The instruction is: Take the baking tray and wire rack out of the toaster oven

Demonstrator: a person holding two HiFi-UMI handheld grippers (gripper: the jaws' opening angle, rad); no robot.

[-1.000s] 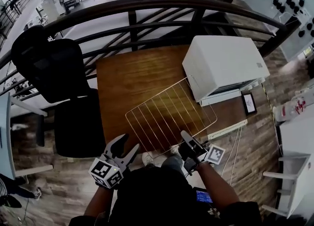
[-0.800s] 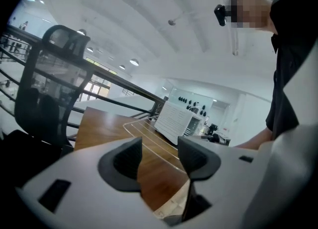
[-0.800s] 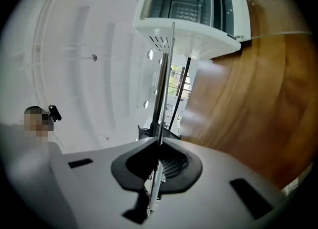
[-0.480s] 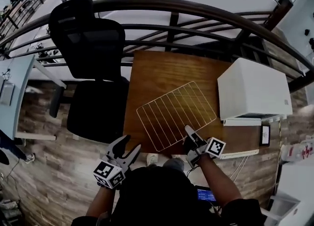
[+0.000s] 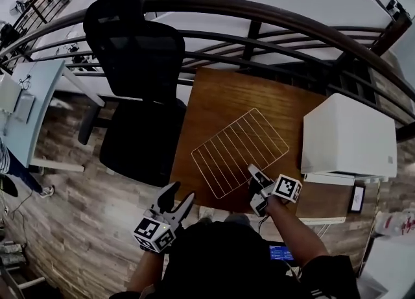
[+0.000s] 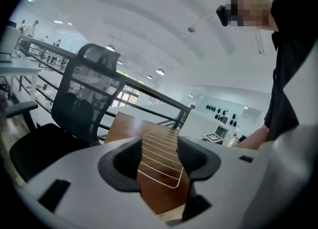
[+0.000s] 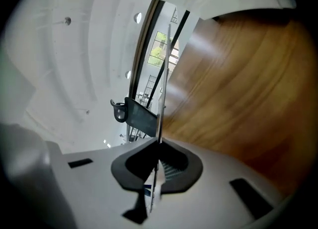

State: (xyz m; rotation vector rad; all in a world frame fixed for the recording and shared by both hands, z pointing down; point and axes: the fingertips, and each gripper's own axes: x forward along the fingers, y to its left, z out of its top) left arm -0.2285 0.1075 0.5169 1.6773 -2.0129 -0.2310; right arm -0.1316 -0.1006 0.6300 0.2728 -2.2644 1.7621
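The wire rack (image 5: pixel 240 152) lies flat over the brown wooden table (image 5: pixel 227 96), clear of the white toaster oven (image 5: pixel 350 135) at the right. My right gripper (image 5: pixel 254 176) is shut on the rack's near edge. In the right gripper view the rack (image 7: pixel 161 99) shows edge-on as a thin wire pinched between the pads of that gripper (image 7: pixel 158 163). My left gripper (image 5: pixel 181 194) stands open and empty off the table's near left corner. It (image 6: pixel 159 159) looks along the rack (image 6: pixel 159 141) without touching it. No baking tray is in view.
A black office chair (image 5: pixel 139 77) stands left of the table. A dark curved railing (image 5: pixel 259 15) runs behind the table. A small dark-framed device (image 5: pixel 356 198) lies in front of the oven. Plank floor surrounds the table's near side.
The right gripper has carried the rack left and down, away from the oven's front, to the middle of the table. The left gripper stays open and has shifted slightly.
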